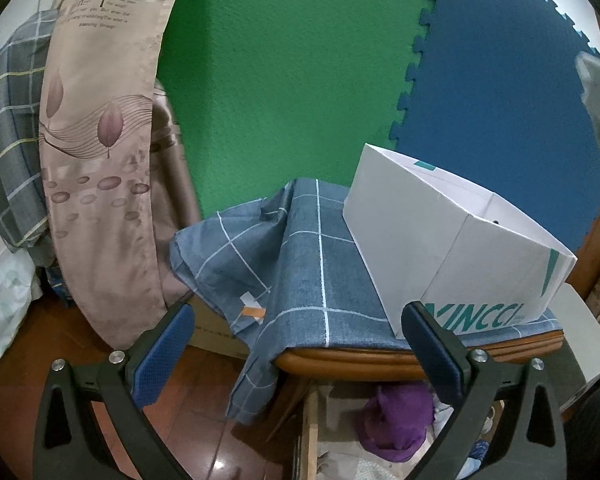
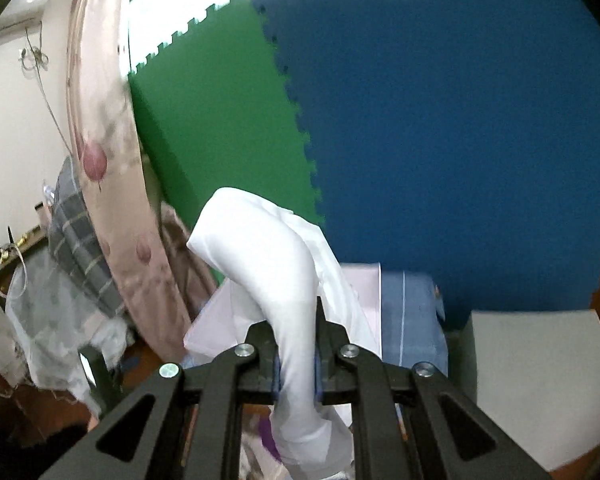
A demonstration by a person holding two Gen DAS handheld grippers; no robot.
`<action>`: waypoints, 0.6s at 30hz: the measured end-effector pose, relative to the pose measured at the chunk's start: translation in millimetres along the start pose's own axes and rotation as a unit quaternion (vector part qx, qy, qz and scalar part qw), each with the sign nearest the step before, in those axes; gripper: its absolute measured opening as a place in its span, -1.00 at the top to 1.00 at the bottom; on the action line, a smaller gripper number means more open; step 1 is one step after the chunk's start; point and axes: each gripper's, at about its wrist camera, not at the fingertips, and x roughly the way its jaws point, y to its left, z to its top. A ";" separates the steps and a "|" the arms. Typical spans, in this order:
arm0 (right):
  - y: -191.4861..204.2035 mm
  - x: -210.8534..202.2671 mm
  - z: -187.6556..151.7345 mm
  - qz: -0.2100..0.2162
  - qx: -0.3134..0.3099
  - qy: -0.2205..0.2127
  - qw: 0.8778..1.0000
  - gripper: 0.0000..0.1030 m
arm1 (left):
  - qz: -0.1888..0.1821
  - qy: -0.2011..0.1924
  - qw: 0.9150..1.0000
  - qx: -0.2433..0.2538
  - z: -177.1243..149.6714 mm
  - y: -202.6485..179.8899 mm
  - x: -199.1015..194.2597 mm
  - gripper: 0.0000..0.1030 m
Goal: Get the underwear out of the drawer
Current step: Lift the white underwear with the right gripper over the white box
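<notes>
- We see the right claw (image 2: 296, 354) clenched on a white garment (image 2: 284, 280), taken to be the underwear; the cloth is pinched mid-length, so one end stands ahead of the fingertips and the other hangs back beneath the claw, where neither can snag
- Ahead of this claw and lower lies the white box (image 2: 220, 320) on the surface draped in a blue checked cloth (image 2: 408, 320); we judge the garment clear of the drawer
- The left claw (image 1: 296, 344) is released, jaws wide with nothing between them; we read it as waiting
- Beneath it the open drawer (image 1: 312, 420) shows a purple garment (image 1: 400, 420), and just beyond its right fingertip sits that box (image 1: 440, 240)
</notes>
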 end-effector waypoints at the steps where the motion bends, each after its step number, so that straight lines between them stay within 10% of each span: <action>1: 0.7 2.5 7.6 -0.001 0.001 -0.007 1.000 0.79 | 0.000 0.000 1.000 0.000 0.1 0.2 -0.4 -0.99; 18: 20.1 109.0 27.4 -0.060 0.020 -0.005 0.998 0.79 | -0.001 -0.003 1.000 -0.009 0.3 6.9 -1.3 -0.99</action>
